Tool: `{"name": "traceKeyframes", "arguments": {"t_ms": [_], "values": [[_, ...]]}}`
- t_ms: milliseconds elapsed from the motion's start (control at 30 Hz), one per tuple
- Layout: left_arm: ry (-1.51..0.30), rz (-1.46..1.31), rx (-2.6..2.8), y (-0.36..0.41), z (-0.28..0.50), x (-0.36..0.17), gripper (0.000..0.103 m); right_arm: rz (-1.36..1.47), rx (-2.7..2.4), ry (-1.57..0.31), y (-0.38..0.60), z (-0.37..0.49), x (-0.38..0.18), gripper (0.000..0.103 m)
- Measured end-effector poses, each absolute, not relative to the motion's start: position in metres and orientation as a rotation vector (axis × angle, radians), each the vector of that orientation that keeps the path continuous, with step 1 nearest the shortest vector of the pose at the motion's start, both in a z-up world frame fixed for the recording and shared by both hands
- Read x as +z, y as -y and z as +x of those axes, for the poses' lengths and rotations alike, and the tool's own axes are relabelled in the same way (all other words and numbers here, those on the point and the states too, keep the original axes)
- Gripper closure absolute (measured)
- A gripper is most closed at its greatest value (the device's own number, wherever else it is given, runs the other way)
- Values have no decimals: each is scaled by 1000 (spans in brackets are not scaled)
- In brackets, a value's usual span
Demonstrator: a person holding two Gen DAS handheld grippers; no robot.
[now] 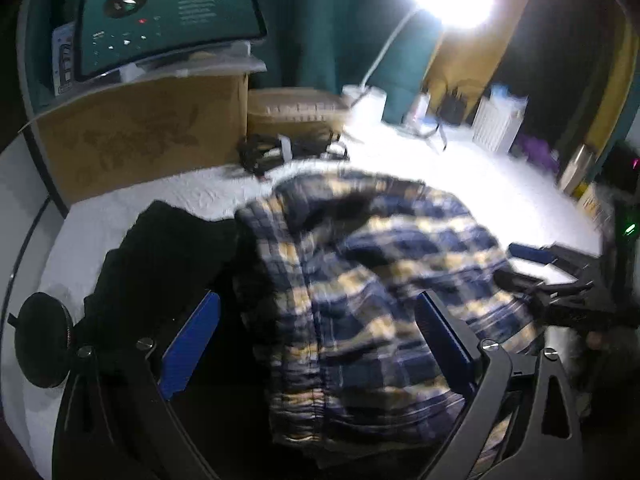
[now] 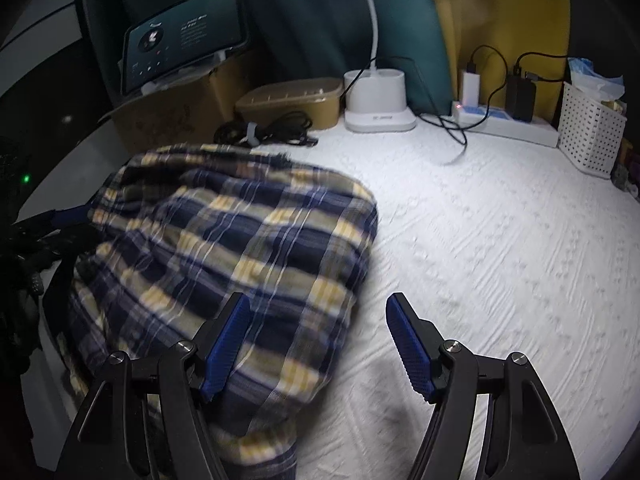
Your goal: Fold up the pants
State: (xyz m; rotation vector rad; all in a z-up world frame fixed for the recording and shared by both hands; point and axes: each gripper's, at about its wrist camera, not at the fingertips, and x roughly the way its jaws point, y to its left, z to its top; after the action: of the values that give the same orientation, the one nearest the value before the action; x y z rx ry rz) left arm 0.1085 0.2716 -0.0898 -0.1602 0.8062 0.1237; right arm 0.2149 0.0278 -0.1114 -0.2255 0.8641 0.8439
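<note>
On my white textured bedspread I see a tablet propped on a cardboard box, with a tan lidded container beside it. A coil of black cable lies in front. The white lamp base, a power strip and a white perforated basket line the back.
</note>
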Motion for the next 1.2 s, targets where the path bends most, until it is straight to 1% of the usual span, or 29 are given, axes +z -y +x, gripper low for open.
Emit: {"name": "traceKeyframes", "arguments": {"t_ms": [100,367,400,467,667,733,900,1200], "values": [[-847,-105,181,-269,111,-105,6,-240,842,-877,-25,212,-117,30],[-874,-123,234,-283,102,-121,6,-272,817,-897,-15,213,-126,28],[-871,-126,238,-284,99,-120,7,-279,813,-894,-15,213,-126,28],[-863,-133,228,-281,95,-115,14,-287,801,-889,-13,212,-125,27],[-728,-114,170,-270,84,-73,14,-269,791,-880,-4,212,-116,27],[-702,-88,150,-266,93,-66,14,-258,788,-870,-3,214,-113,27],[-716,-53,120,-261,125,-68,14,-249,774,-855,-3,223,-107,27],[-770,-64,107,-261,162,-84,14,-236,762,-878,-8,244,-114,27]]}}
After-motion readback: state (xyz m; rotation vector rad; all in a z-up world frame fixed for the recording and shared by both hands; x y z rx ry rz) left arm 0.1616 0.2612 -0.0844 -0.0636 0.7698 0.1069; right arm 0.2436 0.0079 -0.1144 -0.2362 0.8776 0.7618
